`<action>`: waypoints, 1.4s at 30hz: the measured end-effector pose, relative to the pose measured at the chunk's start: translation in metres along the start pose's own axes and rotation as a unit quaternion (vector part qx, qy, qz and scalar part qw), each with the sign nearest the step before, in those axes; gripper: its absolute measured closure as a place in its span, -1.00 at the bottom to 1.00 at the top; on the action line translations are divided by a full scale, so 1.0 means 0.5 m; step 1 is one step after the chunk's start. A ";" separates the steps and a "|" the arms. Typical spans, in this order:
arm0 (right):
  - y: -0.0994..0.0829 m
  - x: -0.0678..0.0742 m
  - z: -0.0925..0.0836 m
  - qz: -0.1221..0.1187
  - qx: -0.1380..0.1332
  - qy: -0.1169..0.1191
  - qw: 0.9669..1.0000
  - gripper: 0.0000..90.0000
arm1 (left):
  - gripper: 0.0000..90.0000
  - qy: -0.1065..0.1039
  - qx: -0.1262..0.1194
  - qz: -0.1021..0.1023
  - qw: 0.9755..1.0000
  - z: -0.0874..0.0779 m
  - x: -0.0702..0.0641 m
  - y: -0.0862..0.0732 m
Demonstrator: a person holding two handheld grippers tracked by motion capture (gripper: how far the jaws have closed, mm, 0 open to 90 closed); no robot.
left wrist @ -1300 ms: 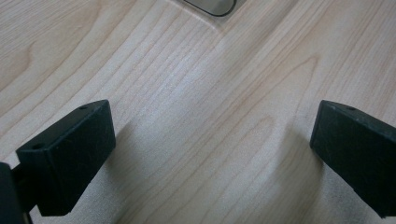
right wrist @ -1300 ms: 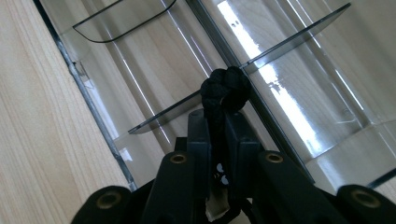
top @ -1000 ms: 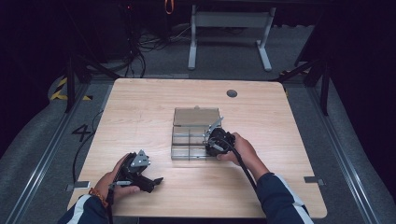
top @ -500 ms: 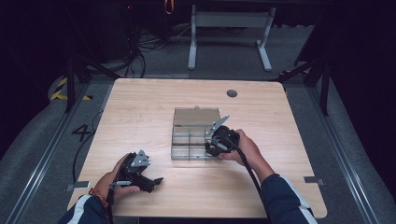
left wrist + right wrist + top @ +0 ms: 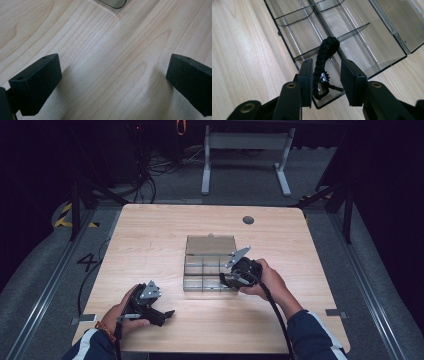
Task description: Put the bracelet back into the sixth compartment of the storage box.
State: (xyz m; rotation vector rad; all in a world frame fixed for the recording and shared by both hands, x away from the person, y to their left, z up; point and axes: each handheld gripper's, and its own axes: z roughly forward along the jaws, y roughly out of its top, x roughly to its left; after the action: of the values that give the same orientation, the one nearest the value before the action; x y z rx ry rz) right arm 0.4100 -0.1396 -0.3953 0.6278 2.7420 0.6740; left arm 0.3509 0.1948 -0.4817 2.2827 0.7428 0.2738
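Right gripper [image 5: 324, 82], jaws partly apart, black braided cord [image 5: 324, 60] resting against one jaw, over the clear box [image 5: 367, 45]. Left gripper [image 5: 112, 82] gapes wide, holding nothing.

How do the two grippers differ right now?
The left gripper has its jaws spread wide over bare table, with nothing between them. The right gripper has narrower jaws with a black braided cord between them, over the clear box. The left sits near the table's front edge; the right is at the box. Both have black jaws.
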 end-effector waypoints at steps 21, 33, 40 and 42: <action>-0.046 0.014 -0.049 -0.010 -0.003 -0.015 1.000 0.36 | -0.99 0.000 0.000 0.001 1.000 0.000 0.000 0.000; -0.085 0.017 -0.066 -0.011 -0.005 -0.022 1.000 0.28 | -0.99 0.001 0.000 -0.001 1.000 0.000 0.000 0.000; -0.109 0.017 -0.074 -0.007 -0.002 -0.027 1.000 0.24 | -0.99 0.001 0.000 -0.001 1.000 0.000 0.000 0.000; -0.117 0.017 -0.075 -0.008 -0.003 -0.029 1.000 0.23 | -0.99 0.001 0.000 -0.001 1.000 0.000 0.000 0.000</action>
State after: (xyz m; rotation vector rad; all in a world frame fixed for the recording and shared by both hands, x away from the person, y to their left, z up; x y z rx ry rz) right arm 0.3699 -0.1966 -0.3925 0.6135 2.6878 0.6488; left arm 0.3507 0.1947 -0.4817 2.2826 0.7450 0.2745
